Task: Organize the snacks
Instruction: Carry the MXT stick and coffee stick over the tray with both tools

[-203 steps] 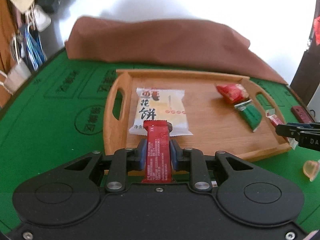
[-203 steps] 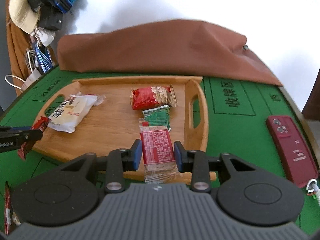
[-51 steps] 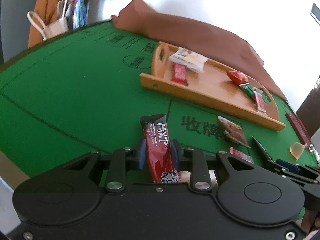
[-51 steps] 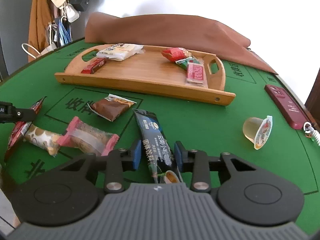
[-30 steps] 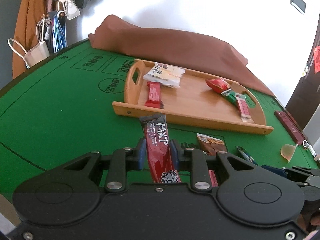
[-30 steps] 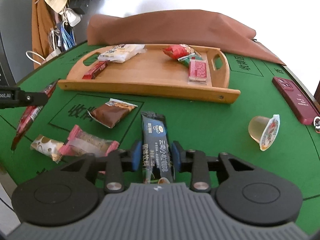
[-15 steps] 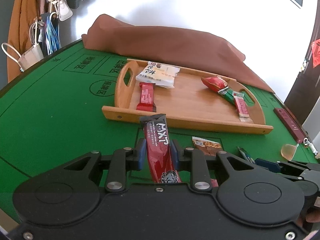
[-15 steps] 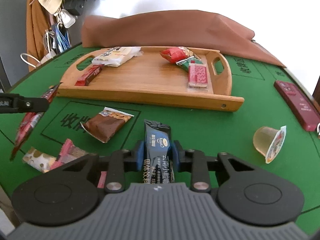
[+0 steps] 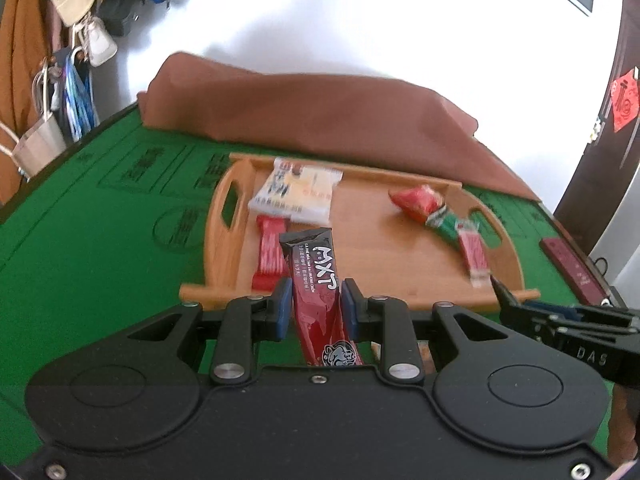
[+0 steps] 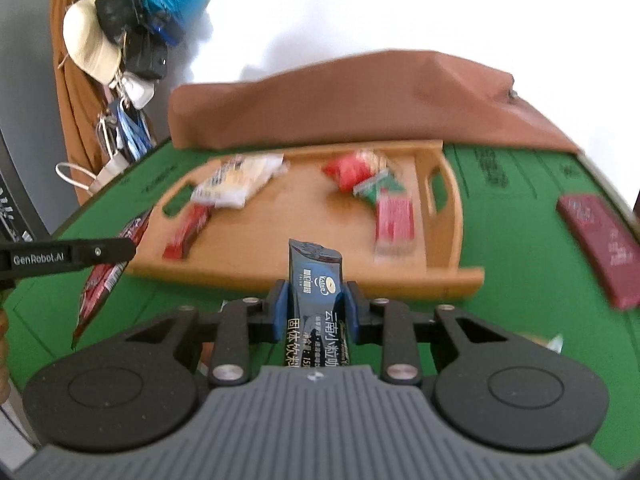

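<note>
Right, we see this:
Left tongs [image 9: 314,304]: clenched on a dark red snack stick [image 9: 320,300]; it juts forward over the near rim of the tray.
Right tongs [image 10: 313,308]: clenched on a dark blue sachet [image 10: 316,280], top end pointing at the tray's near rim.
Tray [image 9: 400,280]: wooden, two cut-out handles, sits on the green table [image 9: 100,260].
Tray, left part: white biscuit pack [image 9: 296,196] by the left handle, small red bar [image 9: 270,256] touching its near edge.
Tray, right part: red snack bag [image 9: 416,202], green packet [image 9: 444,226] and red-and-white packet [image 9: 474,254] in a touching row running toward the near right corner.
Cross view: from the right wrist we see the left tongs [image 10: 124,250] at the left edge with the red stick hanging below them, above the felt.
Table, right side: dark red phone [image 10: 600,240], well apart from the tray.
Behind tray: brown cloth [image 9: 320,120] heaped at the far table edge.
Blur: both views smeared; print on tray packets unreadable.
</note>
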Available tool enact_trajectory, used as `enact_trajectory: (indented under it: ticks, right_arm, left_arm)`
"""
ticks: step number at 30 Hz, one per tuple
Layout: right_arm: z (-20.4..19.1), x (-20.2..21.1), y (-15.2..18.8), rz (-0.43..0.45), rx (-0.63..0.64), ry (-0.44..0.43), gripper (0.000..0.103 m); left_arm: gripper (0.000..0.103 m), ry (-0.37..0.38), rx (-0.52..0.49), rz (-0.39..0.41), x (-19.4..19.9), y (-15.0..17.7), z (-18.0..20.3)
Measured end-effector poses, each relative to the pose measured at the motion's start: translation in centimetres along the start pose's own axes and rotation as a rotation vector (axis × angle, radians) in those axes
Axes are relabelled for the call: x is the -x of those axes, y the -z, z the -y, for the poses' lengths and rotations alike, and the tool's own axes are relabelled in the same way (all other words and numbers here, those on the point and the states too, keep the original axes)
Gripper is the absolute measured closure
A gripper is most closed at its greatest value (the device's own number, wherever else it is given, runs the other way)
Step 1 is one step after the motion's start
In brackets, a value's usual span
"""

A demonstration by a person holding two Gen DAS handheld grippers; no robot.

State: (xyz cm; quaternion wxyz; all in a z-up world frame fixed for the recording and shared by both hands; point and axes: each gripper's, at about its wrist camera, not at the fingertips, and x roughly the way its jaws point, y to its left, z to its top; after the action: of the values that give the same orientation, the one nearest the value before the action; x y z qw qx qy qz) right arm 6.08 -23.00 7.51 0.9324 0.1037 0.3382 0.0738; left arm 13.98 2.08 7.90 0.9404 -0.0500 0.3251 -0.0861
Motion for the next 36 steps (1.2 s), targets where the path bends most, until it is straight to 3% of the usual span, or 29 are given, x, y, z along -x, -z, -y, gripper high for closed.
enact_trajectory:
  ticks: [4,9,13,24,28,36]
  right_arm:
    - [0.1,-1.5,-3.2,-0.007,0.001,-0.007,0.069]
    - [-0.5,-4.7,-6.7,-0.016,0.005,0.009,0.069]
    - [0.0,-8.1,-8.4,-0.081,-0.065,-0.032,0.069]
    - [1.4,-15.0,-7.8,-0.182,-0.175,-0.006,0.069]
    - [1.8,-16.0,-7.5,-0.157,-0.197,0.045,0.069]
    - [2.4,-16.9,-7.5,-0.139,-0.246,0.051,0.069]
  left_arm:
    - [0.078,0.006,-0.034,0.013,-1.4,-2.7,0.9]
    - [0.078,0.043,-0.054,-0.028,-4.6,-5.5,2.0]
    - [0.078,0.032,-0.079,-0.065,-7.9,-6.6,2.8]
    - [0.078,0.004,-0.187,-0.144,-13.8,-6.0,3.6]
    - [0.077,-0.034,-0.237,-0.127,-14.8,-5.7,3.8]
    - [0.077,-0.039,-0.266,-0.115,-16.2,-5.6,3.7]
